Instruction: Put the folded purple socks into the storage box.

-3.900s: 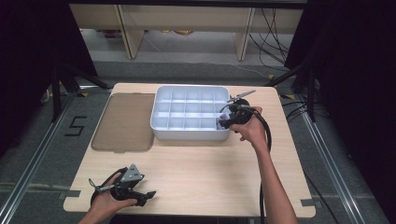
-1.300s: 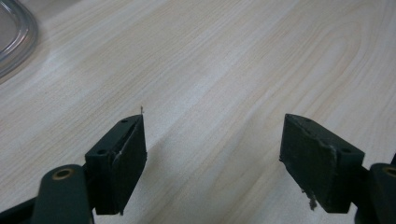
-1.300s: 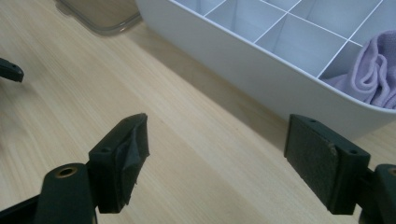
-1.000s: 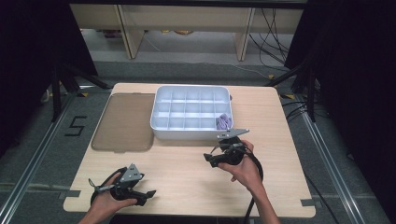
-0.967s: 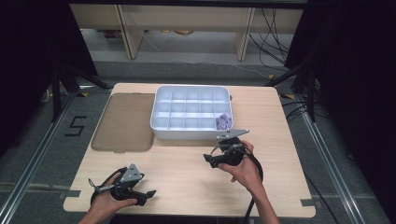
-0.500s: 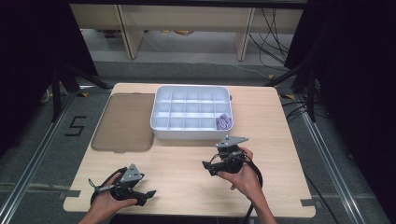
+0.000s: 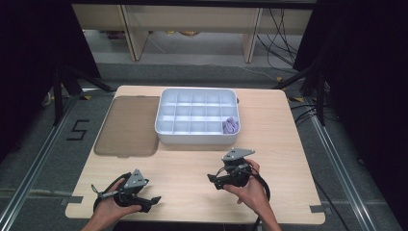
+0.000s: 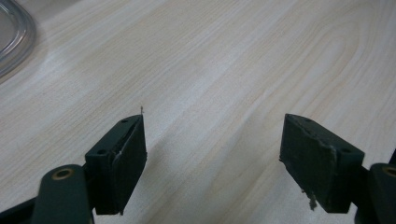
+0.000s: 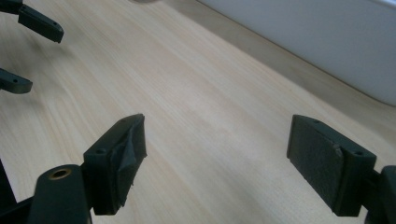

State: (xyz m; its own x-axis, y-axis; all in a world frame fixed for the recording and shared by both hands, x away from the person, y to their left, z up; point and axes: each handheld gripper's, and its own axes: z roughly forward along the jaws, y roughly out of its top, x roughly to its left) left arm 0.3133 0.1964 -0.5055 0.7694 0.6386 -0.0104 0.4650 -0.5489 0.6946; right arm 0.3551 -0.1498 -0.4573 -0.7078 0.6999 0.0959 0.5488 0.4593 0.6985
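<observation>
Two open grippers, left (image 7: 153, 199) and right (image 7: 212, 179); one tray (image 7: 192, 137), one purple item (image 7: 231, 125).

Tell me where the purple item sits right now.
In the high view, the purple item lies in the near right corner compartment of the white divided tray, beyond the right tongs, which are open over bare table.

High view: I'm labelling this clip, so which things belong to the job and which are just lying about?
Part of the job:
- white compartment tray
- purple item in the tray's near right compartment
- right gripper, open
- left gripper, open

Just lying about:
- tinted lid left of the tray
- wooden table
- floor marking "5"
</observation>
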